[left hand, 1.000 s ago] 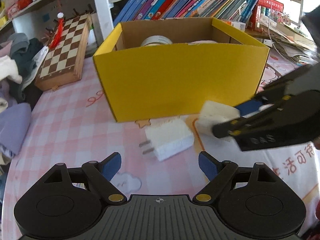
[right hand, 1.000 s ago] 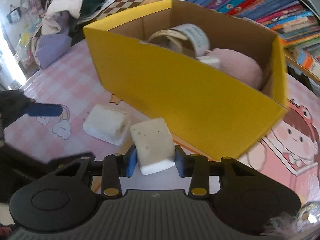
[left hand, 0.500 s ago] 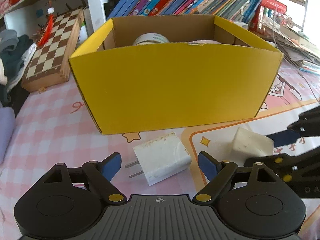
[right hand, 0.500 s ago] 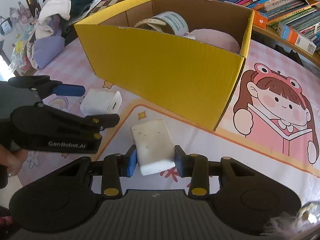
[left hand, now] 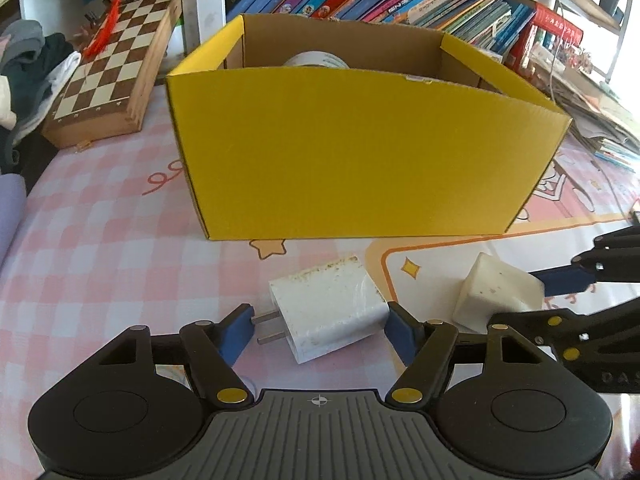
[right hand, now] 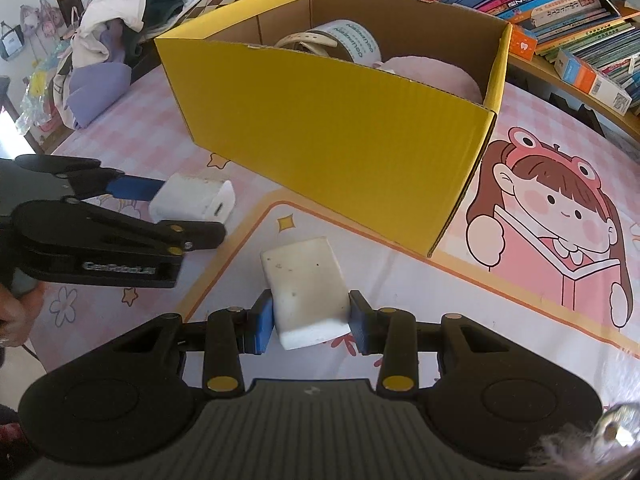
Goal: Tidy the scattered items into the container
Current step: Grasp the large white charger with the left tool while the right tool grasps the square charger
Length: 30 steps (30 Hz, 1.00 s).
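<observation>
Charger plug (left hand: 326, 312), the white cube with two metal prongs, lies on the pink worktop (left hand: 100, 248) straight ahead of my left gripper (left hand: 318, 330), between its two blue fingers (left hand: 236, 334), which stand wide on either side of it. Its prongs point toward my left finger and nearly touch it; its rounded back end sits just beside my right finger. So its long axis runs across my opening, finger to finger, and closing would press prongs and back end rather than the flat sides. From the low wrist view I cannot tell whether either pad already touches it.

My right gripper (right hand: 308, 322) is closed on the white block (right hand: 306, 288), pads on its two long sides, the block reaching forward, apparently low over the worktop. The yellow box (left hand: 360, 152) stands directly beyond both items, open at the top, with a tape roll (right hand: 352, 38) and something soft and pink (right hand: 432, 74) already inside.

I judge the left gripper clearly nearer the charger; the right is occupied. Next I would either turn my wrist to take the flat sides or close gently along the length, then lift over the near wall.
</observation>
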Motion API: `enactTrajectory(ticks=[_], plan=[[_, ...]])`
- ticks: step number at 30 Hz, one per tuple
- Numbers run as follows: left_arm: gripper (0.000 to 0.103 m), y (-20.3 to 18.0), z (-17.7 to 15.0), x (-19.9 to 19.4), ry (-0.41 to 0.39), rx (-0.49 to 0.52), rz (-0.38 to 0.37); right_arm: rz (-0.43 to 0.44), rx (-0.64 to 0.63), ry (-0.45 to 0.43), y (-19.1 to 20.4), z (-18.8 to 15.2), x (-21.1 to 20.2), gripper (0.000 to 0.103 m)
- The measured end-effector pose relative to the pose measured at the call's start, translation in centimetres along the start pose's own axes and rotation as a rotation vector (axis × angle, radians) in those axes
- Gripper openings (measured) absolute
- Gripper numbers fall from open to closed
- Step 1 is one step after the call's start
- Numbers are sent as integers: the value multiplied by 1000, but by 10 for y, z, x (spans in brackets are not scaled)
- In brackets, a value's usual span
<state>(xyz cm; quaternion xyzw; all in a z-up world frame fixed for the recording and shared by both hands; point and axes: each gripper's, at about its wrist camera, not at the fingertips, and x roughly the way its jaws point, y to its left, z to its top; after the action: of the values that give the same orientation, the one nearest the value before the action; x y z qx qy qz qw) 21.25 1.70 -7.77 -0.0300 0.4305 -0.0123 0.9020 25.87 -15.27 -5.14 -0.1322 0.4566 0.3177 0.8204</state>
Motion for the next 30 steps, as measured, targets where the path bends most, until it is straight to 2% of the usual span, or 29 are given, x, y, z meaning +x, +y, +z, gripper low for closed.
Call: enactTrajectory(ticks=[18,30], plan=[[71,-2,-8,-52,-73,52,-60,-14,-25,11,18,-7,-13,36],[71,0,-18,-67,-84,69,-89,-35,-16,7,30,-15,-24,36]])
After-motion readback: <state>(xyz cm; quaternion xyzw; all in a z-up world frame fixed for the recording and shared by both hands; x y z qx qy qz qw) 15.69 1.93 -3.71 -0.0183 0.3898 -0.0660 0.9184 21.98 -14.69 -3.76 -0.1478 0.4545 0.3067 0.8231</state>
